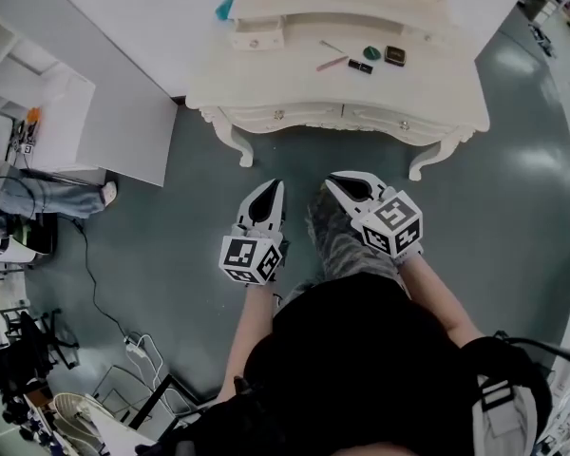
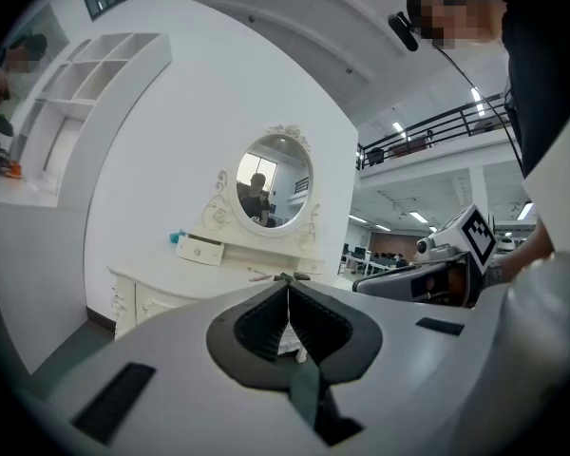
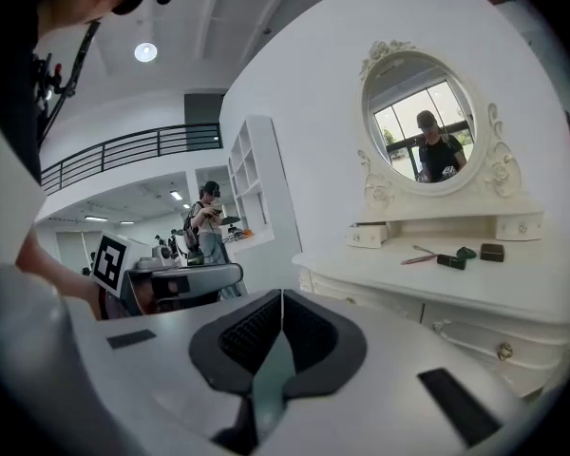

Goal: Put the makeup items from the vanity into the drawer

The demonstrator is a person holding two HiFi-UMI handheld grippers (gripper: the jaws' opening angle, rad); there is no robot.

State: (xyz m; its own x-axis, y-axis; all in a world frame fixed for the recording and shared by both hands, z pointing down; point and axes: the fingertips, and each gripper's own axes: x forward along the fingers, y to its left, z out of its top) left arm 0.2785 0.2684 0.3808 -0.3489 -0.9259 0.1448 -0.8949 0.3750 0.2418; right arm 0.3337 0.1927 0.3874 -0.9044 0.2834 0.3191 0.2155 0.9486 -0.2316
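The cream vanity [image 1: 437, 93] stands ahead of me against the wall. On its top lie a pink brush [image 1: 332, 63], a black lipstick [image 1: 360, 66], a green round item [image 1: 371, 52] and a black compact [image 1: 394, 55]. The right gripper view shows the same brush [image 3: 420, 258], lipstick [image 3: 450, 262] and compact [image 3: 492, 252]. A small drawer box [image 1: 256, 36] sits on the upper shelf, and two front drawers [image 1: 278, 115] are closed. My left gripper [image 1: 277, 185] and right gripper [image 1: 332, 180] hover side by side over the floor, short of the vanity. Both are shut and empty.
An oval mirror [image 3: 427, 122] rises behind the vanity top. A white shelf unit [image 1: 38, 103] and a white wall panel [image 1: 123, 122] stand at the left. A seated person [image 1: 38, 198] is beside them. Cables [image 1: 138, 350] trail over the grey floor.
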